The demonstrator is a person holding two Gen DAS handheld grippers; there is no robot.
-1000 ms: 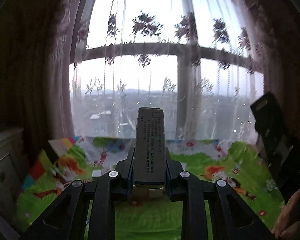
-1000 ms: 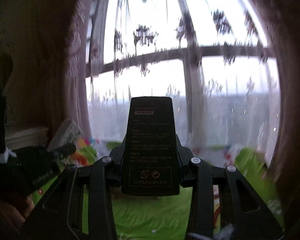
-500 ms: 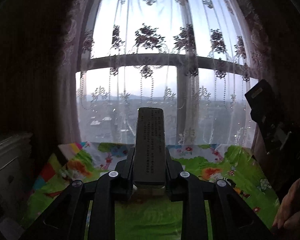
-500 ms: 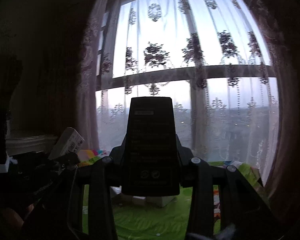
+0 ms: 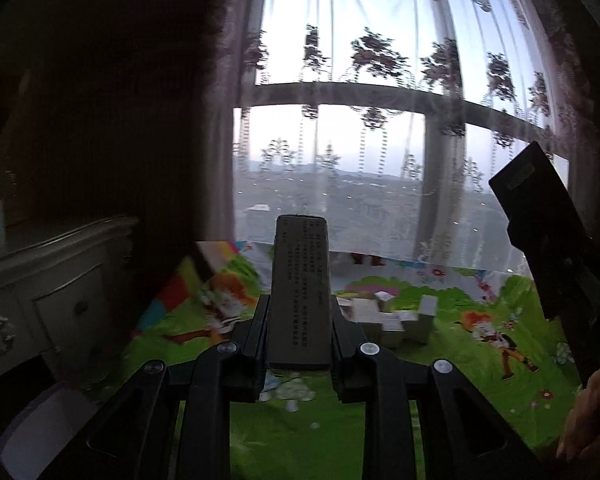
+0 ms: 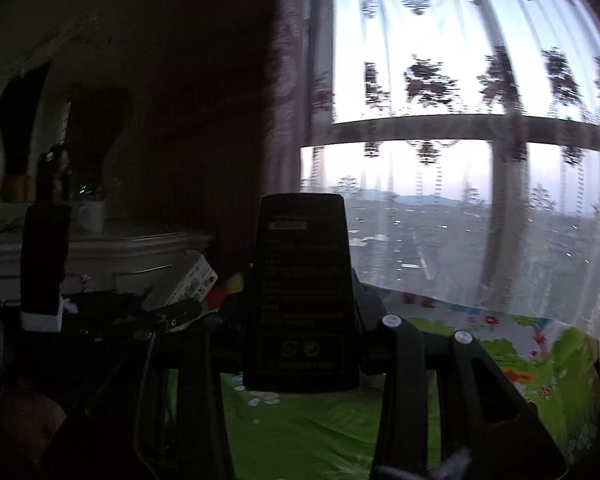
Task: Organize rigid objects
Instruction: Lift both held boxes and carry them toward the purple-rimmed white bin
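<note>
Two grippers are each clamped on a box. Left gripper (image 5: pixel 299 338) grips a narrow grey box (image 5: pixel 300 292), upright between its jaws. Right gripper (image 6: pixel 302 344) grips a wider black box (image 6: pixel 302 300). Beyond, small white boxes (image 5: pixel 392 314) lie on the green mat (image 5: pixel 480 344). Behind them hangs a lace curtain (image 5: pixel 380 120).

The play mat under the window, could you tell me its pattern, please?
Bright green play mat printed with colourful cartoon figures; clearest in the left wrist view.
</note>
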